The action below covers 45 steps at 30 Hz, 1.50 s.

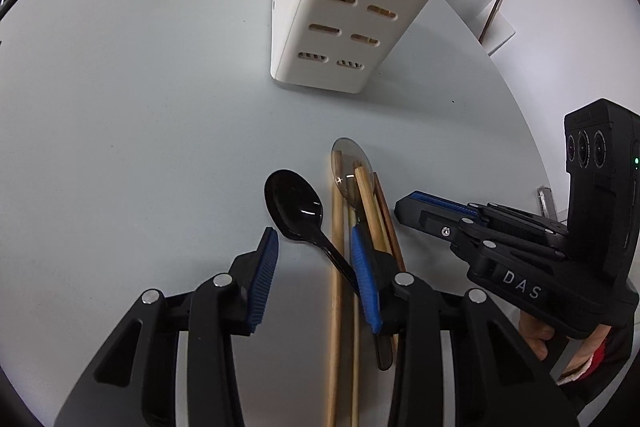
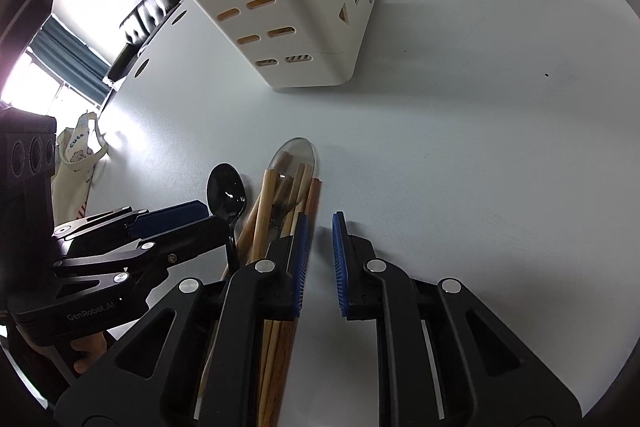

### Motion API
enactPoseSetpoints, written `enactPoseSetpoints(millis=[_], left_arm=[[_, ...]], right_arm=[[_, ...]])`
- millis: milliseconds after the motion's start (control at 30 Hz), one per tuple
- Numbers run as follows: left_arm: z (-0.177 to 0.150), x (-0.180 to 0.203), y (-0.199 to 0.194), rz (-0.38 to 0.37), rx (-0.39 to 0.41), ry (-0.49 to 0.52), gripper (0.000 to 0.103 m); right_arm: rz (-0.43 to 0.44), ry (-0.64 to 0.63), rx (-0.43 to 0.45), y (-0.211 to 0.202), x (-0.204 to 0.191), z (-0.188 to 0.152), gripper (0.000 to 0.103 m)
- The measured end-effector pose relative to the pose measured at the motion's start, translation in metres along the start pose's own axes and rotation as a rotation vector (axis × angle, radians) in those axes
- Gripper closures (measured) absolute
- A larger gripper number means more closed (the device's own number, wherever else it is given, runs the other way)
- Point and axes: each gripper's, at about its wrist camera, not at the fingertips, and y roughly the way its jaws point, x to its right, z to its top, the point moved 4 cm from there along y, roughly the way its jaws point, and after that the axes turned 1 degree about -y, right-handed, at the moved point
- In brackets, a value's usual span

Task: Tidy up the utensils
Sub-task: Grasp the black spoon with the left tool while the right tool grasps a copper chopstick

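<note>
Our left gripper (image 1: 314, 263) gapes astride the black spoon (image 1: 294, 205); our right gripper (image 2: 320, 259), marked "DAS", gapes beside chopsticks (image 2: 266, 211).

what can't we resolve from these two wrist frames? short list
- Utensil holder top opening: cut off by the upper edge in both views; contents show only as slivers through the slots.
- Black spoon handle end: hidden behind the left gripper finger in the left view.
- Chopsticks near ends: under the right gripper body in the right view, so the count is unclear.
- Clear spoon handle: buried under the chopsticks.
</note>
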Motion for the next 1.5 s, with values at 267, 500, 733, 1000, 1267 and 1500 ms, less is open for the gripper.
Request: enactPoseSetpoints(millis=[267, 500, 733, 1000, 1267, 1500], left_arm=[[-0.001, 0.007, 0.002, 0.034, -0.008, 0.023, 0.066], [0.000, 0.007, 0.007, 0.066, -0.021, 0.027, 0.074], [0.002, 0.011, 0.010, 0.085, -0.029, 0.027, 0.074], [0.006, 0.021, 0.015, 0.138, -0.042, 0.040, 0.081], [0.009, 0.027, 0.016, 0.169, -0.049, 0.047, 0.091], [0.010, 0.015, 0.014, 0.127, -0.022, -0.008, 0.096]], right_arm=[[-0.050, -0.066, -0.006, 0.003, -0.012, 0.001, 0.091], [-0.067, -0.096, -0.015, 0.004, -0.014, 0.000, 0.091], [-0.085, -0.108, -0.009, 0.001, -0.011, -0.001, 0.096], [-0.110, -0.105, 0.001, -0.002, -0.001, -0.001, 0.097], [-0.099, -0.071, -0.008, -0.002, 0.004, 0.002, 0.094], [-0.152, -0.067, -0.035, 0.001, -0.001, 0.005, 0.095]])
